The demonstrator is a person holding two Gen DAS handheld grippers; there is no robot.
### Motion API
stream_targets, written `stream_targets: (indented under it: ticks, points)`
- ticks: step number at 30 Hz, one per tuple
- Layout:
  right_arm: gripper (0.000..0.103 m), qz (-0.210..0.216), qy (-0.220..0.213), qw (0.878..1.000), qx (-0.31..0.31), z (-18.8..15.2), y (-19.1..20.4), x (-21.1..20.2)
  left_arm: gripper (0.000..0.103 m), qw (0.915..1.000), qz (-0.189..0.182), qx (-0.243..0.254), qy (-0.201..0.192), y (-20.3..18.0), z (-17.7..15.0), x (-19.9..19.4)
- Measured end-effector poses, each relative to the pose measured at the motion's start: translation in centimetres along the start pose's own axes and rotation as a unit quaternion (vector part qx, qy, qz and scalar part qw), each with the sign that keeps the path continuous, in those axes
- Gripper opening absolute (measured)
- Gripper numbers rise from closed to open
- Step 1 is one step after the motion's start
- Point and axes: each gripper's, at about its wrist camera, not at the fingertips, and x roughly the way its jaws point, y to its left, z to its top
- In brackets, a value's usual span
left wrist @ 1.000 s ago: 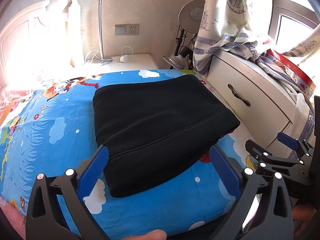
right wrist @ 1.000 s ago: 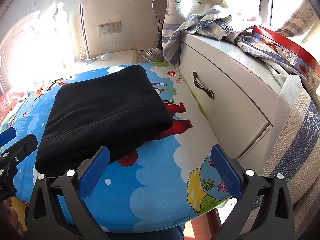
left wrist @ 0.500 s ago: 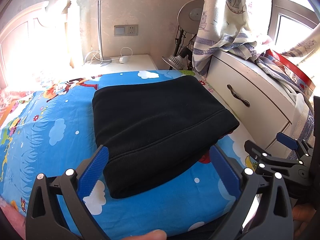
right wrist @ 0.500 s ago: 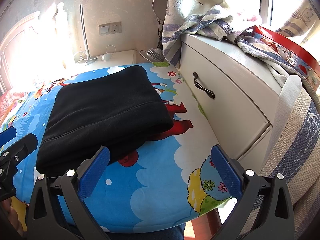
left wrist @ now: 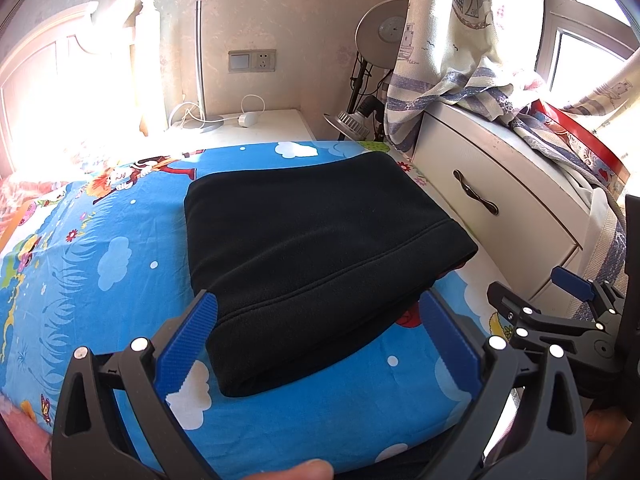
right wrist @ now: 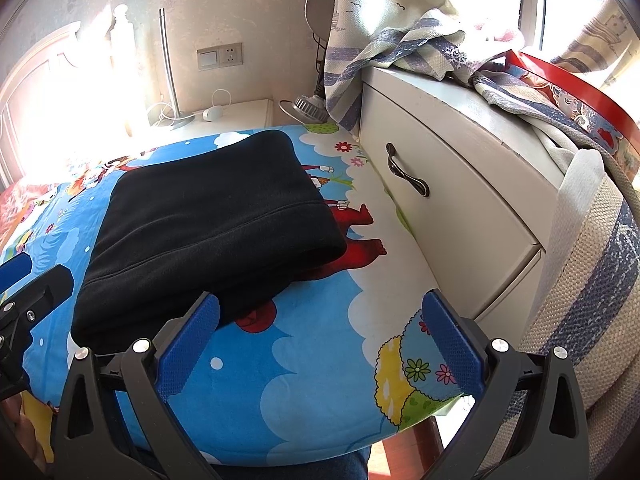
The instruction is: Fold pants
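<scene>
Change since the earlier frames: next to none; both views sit a touch farther back from the bed, and the garment lies as it did. Item: pants (left wrist: 316, 256), black, fleece-like, lying as a compact, thick rectangular bundle on the cartoon-print bedsheet (left wrist: 120, 248), toward the side nearest the white drawer unit (left wrist: 492, 216); a stitched hem band runs across the top layer near the front edge. Left gripper (left wrist: 318, 334): fingers spread wide, empty, held off the near edge of the bundle and not touching it. Right gripper (right wrist: 320, 334): fingers likewise spread wide, empty, held over bare sheet to the right of the bundle; its left finger overlaps the bundle's near corner in view, contact doubtful. Progress, as a judgement: folding looks essentially complete, layers stacked and edges roughly aligned; at most a final tidy of the front edge, where the lower layers sit slightly out from under the top one, and then withdrawal. Edges and room: the bundle's right edge lies near the drawer unit, with a strip of sheet between them; its far edge lies near the head end by the white nightstand (left wrist: 256, 128); open sheet to the left and front gives free working space; the mattress edge sits just below both grippers. Curtain (right wrist: 392, 40) drapes over the drawer unit, clear of the work.
</scene>
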Motion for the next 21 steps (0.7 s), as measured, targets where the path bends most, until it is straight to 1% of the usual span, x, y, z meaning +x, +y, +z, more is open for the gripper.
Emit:
stream_targets:
  ticks: [6,11,16,20,21]
  points:
    - [0.098,0.000,0.001,1.000,0.000,-0.1,0.1,0.0,0.101,1.0000,-0.003,-0.003,0.003,-0.3,0.3,0.0]
    - [0.098,0.000,0.002,1.000,0.000,-0.1,0.1,0.0,0.101,0.9999,-0.014,-0.003,0.005,-0.4,0.2,0.1]
    - [0.098,0.001,0.005,1.000,0.000,-0.4,0.2,0.4,0.101,0.9989,-0.046,0.002,-0.006,-1.0,0.2,0.2]
    - [0.098,0.000,0.011,1.000,-0.001,-0.7,0.2,0.9,0.101,0.9962,-0.086,-0.008,0.008,-0.3,0.5,0.6]
    - [0.098,0.000,0.014,1.000,-0.002,-0.8,0.2,1.1,0.101,0.9962,-0.086,-0.012,0.007,0.3,0.5,0.6]
